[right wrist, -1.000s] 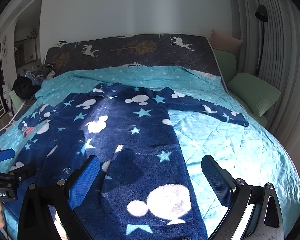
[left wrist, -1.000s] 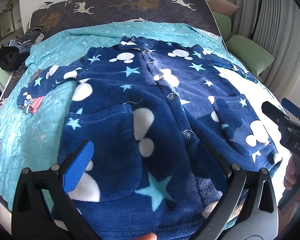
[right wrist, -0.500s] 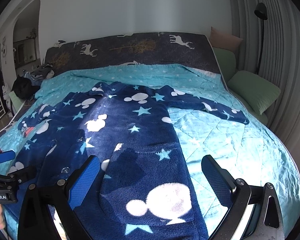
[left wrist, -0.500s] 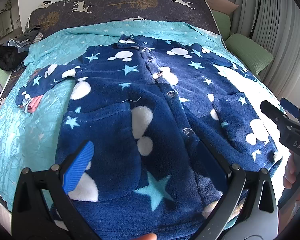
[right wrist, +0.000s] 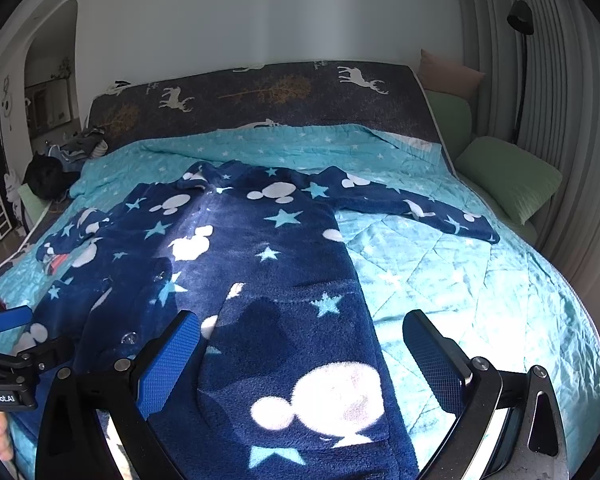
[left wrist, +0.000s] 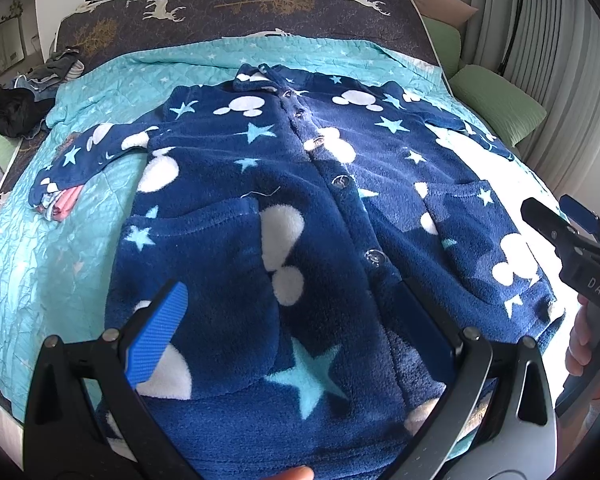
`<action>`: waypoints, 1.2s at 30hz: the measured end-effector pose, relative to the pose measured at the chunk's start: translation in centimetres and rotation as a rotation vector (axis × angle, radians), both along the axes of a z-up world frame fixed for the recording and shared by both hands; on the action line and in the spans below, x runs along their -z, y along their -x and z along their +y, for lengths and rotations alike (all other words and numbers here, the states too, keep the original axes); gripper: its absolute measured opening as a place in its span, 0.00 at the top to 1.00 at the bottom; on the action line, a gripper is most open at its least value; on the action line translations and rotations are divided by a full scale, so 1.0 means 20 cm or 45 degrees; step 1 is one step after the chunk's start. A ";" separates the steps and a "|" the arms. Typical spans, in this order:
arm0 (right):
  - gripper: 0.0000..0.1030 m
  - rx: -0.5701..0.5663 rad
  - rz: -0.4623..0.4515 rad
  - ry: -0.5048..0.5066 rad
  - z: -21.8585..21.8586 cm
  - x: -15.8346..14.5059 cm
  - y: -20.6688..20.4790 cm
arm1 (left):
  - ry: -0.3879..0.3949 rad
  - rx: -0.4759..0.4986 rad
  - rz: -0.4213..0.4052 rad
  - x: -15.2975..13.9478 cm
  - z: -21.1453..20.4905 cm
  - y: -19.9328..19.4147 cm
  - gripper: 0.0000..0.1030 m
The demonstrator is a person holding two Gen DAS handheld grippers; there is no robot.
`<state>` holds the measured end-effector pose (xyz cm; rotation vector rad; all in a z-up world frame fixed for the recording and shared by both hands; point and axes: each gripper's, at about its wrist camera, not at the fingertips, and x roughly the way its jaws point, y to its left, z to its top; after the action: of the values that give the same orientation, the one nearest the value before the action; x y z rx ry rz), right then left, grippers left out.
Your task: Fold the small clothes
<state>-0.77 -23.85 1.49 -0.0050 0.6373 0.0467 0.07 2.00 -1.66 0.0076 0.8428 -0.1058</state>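
Observation:
A navy fleece child's robe (left wrist: 300, 200) with white mouse heads, light-blue stars and a row of buttons lies flat, front up, on the turquoise quilt (left wrist: 52, 264). Both sleeves are spread out sideways. It also shows in the right wrist view (right wrist: 268, 280). My left gripper (left wrist: 296, 336) is open and empty, hovering over the robe's bottom hem near the middle. My right gripper (right wrist: 300, 356) is open and empty above the hem's right corner; it also shows at the right edge of the left wrist view (left wrist: 568, 224).
The dark deer-print headboard (left wrist: 260, 4) is at the far end. Green pillows (left wrist: 496, 104) and a floor lamp (right wrist: 520, 40) stand to the right. A pile of dark clothes (left wrist: 20, 100) sits at the far left. A small pink-grey garment (left wrist: 60, 204) lies under the left sleeve's cuff.
The left wrist view has shifted slightly, with the robe a little lower and nearer in frame. Both grippers stay open and empty over the hem.

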 end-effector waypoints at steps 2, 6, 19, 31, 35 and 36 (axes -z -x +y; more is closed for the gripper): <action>0.00 0.000 0.000 -0.001 0.00 0.00 0.00 | 0.002 0.000 0.001 0.00 0.00 0.00 0.00; 0.00 0.001 0.001 -0.001 0.00 0.00 0.00 | 0.002 -0.001 0.001 0.00 0.01 0.00 0.00; 0.00 -0.011 -0.020 -0.016 0.02 -0.03 0.02 | 0.036 -0.061 -0.006 -0.02 0.06 -0.01 0.00; 0.00 -0.003 0.013 -0.018 0.03 -0.03 -0.02 | 0.036 -0.067 0.002 -0.01 0.07 -0.02 0.00; 0.00 0.000 0.031 -0.030 0.03 -0.02 -0.05 | 0.044 -0.077 -0.009 -0.02 0.09 -0.02 0.00; 0.00 0.003 0.037 -0.033 0.03 -0.02 -0.05 | 0.049 -0.078 -0.015 -0.02 0.10 -0.01 0.00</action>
<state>0.24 -23.31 1.93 0.0212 0.6655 0.0527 0.35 3.92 -1.20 -0.0536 0.8287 -0.0644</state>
